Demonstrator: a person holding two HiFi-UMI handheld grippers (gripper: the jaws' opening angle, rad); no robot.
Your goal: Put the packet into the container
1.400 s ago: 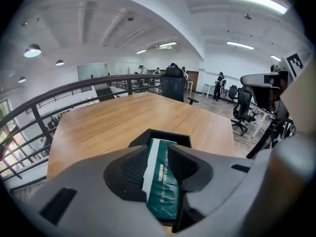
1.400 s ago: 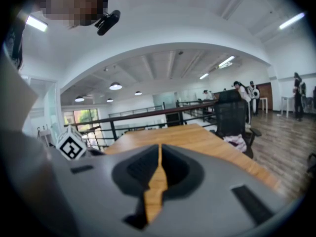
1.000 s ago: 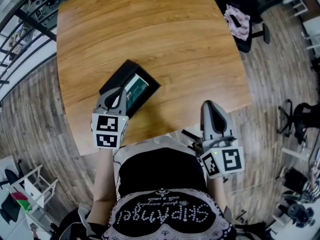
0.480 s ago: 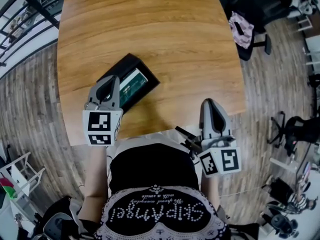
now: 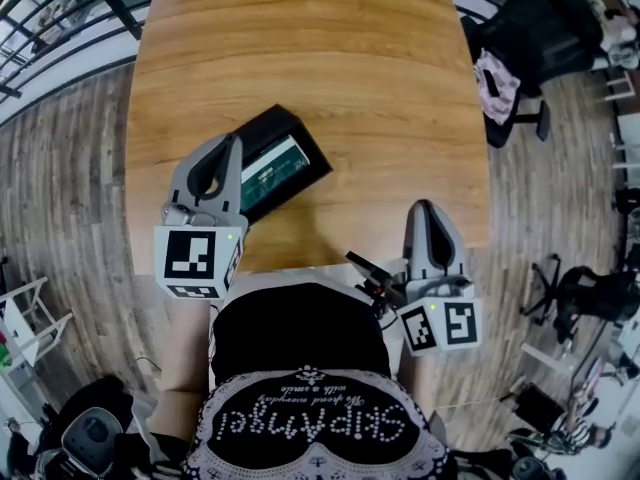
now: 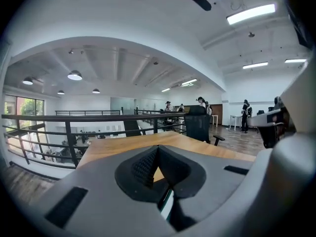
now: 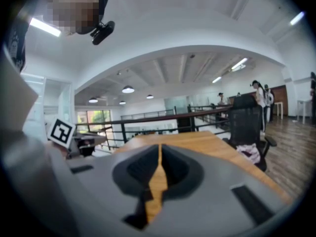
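The packet (image 5: 272, 168), green with white print, lies flat inside the container (image 5: 265, 128), a black open tray set at an angle on the table (image 5: 350, 68).

The left gripper (image 5: 232, 146) hangs over the container's near-left end, and its grey body covers that corner in the head view. Its tips point along the container's left edge. Its jaws are pressed together with nothing between them. In the left gripper view a green-and-white sliver of the packet (image 6: 167, 207) shows below the closed jaws, so the packet is under this gripper and apart from it, not in its grip.

The right gripper (image 5: 424, 208) is well to the right of the container, at the table's near edge and close to the person's body. Its jaws are also closed on nothing; the right gripper view shows only a thin slit between them, with bare table wood behind it.

Beyond the container, the rest of the tabletop is plain wood. Further right of the container, off the table, stands a black office chair (image 5: 530, 38) with a pink cloth (image 5: 497, 86) draped on it.
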